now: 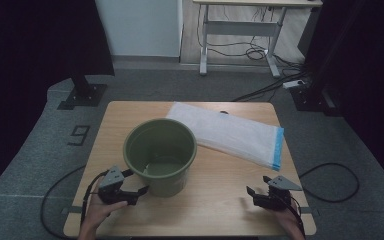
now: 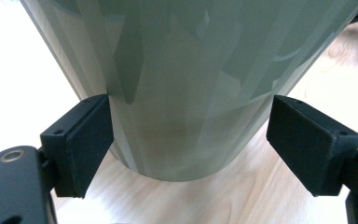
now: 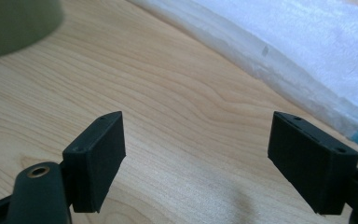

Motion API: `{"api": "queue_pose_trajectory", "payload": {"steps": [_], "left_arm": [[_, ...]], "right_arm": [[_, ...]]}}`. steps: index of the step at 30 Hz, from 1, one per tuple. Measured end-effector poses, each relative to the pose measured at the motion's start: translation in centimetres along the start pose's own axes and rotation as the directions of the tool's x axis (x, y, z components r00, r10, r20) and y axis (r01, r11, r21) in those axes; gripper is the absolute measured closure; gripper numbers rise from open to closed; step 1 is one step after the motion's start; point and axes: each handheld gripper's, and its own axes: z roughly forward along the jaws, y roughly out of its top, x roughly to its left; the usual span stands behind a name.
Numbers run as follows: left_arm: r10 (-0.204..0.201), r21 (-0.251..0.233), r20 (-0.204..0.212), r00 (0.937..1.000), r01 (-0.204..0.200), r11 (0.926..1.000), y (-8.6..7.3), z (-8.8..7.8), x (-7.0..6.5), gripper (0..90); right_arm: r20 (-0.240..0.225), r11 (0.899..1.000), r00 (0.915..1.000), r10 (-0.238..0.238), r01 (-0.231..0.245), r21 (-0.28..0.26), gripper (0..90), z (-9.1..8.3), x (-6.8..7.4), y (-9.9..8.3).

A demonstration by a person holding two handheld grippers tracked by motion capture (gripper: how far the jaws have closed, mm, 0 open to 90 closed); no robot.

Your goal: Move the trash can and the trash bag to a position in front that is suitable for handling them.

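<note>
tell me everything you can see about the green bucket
The green bucket is an olive, plastic-looking round pail that tapers toward its base, with a smooth, slightly glossy wall. It stands upright and empty on the wooden table, left of centre, its far rim beside the white plastic bag. The left hand-held gripper is open at its near lower wall; in the left gripper view one pad sits at the wall, the other apart.

Bucket (image 1: 160,155) sits left-centre on table (image 1: 220,200). Bag (image 1: 227,132) lies flat behind and right of it. Left gripper (image 1: 139,194) at bucket's base, front-left; right gripper (image 1: 258,185) front-right, well apart.
</note>
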Motion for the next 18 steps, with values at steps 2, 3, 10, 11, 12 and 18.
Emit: {"api": "queue_pose_trajectory", "payload": {"steps": [2, 3, 10, 11, 12, 18], "left_arm": [[-0.010, -0.011, 0.006, 0.9999, 0.010, 0.9999, 0.6, 1.2, -0.3, 14.7], [-0.007, -0.009, 0.003, 1.0000, 0.007, 0.9999, 1.0, 1.7, -0.4, 14.6], [0.005, -0.009, -0.037, 0.9993, -0.005, 0.9999, 2.8, 4.2, -1.2, 14.5], [-0.002, -0.014, -0.030, 0.9995, 0.002, 0.9999, 3.1, 4.8, -1.1, 14.5], [-0.007, -0.015, -0.022, 0.9997, 0.007, 0.9999, 3.2, 5.0, -1.0, 14.7], [-0.015, -0.021, -0.007, 0.9999, 0.014, 0.9997, 3.8, 5.2, -0.7, 14.7]], "right_arm": [[-0.005, 1.000, 1.0000, 0.003, -0.003, -0.004, 19.3, 0.0, 0.0, 0.1], [-0.007, 1.000, 1.0000, -0.002, 0.002, 0.000, 19.3, 0.0, 0.0, 0.1], [-0.012, 1.000, 0.9999, -0.009, 0.009, 0.006, 19.3, 0.0, 0.3, 0.0], [-0.014, 1.000, 0.9998, -0.012, 0.012, 0.008, 19.3, 0.0, 0.3, 0.0], [-0.013, 1.000, 0.9998, -0.014, 0.014, 0.010, 19.4, 0.0, 0.3, 0.0], [-0.010, 0.999, 0.9994, -0.033, 0.033, 0.010, 19.7, -0.1, 0.8, 0.0]]}}
